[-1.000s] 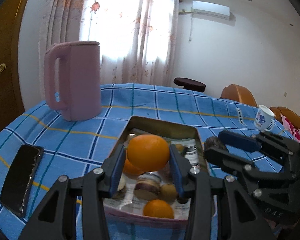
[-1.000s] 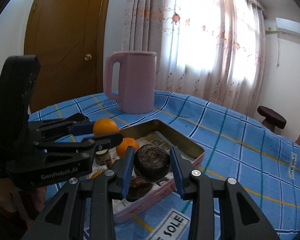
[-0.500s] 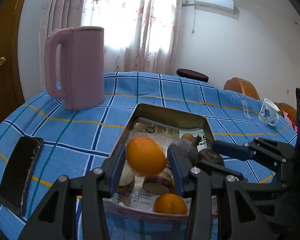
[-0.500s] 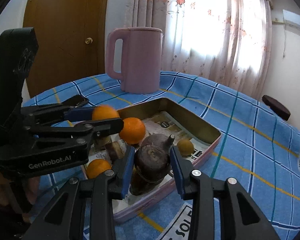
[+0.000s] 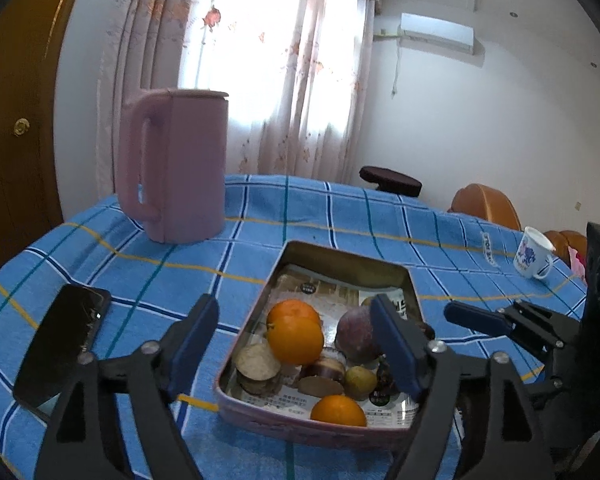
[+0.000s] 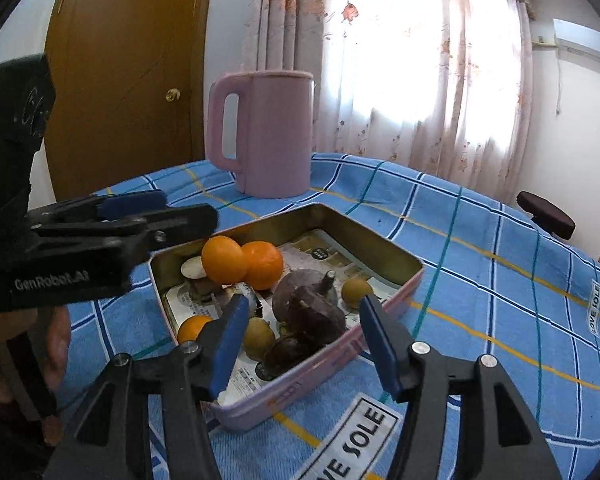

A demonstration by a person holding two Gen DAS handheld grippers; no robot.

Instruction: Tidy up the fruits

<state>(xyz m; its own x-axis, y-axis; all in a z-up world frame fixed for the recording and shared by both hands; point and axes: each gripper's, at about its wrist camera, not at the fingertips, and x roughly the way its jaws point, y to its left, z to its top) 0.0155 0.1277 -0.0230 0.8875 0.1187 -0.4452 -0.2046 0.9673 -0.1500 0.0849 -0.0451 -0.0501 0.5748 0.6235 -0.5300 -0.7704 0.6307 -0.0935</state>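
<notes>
A rectangular metal tin on the blue checked cloth holds several fruits. An orange rests on top of other pieces beside a second orange. A dark purple fruit lies to its right, and a third orange sits at the near edge. My left gripper is open and empty above the tin's near end. My right gripper is open and empty over the dark fruit; it also shows in the left wrist view.
A tall pink jug stands behind the tin. A black phone lies on the cloth at the left. A small white patterned cup stands at the far right. A wooden door is behind.
Both grippers have opened. The orange left the left gripper and now lies in the tin; the dark purple fruit left the right gripper and lies in the tin. Both grippers have pulled back.
</notes>
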